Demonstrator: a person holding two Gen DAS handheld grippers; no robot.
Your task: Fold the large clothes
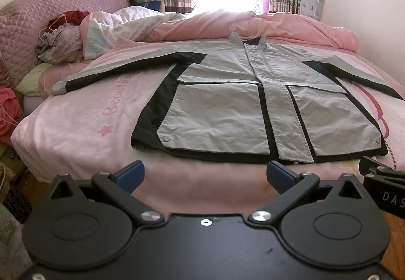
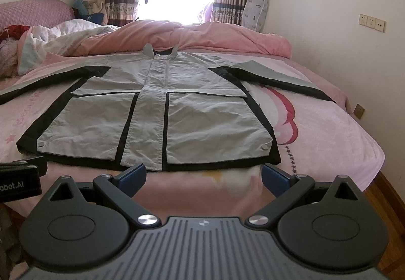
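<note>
Item: grey, black-trimmed nylon jacket (image 1: pixel 255 92), flat on my pink bed blanket (image 1: pixel 83 113), collar-to-hem axis running away. My left gripper (image 1: pixel 205 176) and right gripper (image 2: pixel 203 176), both spread, empty, near hem.

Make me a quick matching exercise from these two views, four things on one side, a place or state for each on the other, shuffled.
1 jacket
2 left gripper
3 pink duvet
4 wall sockets

A open, holding nothing
B on the wall right of the bed
C spread flat, front up, sleeves out
D bunched beyond the collar

Pairs: 1-C, 2-A, 3-D, 4-B
</note>
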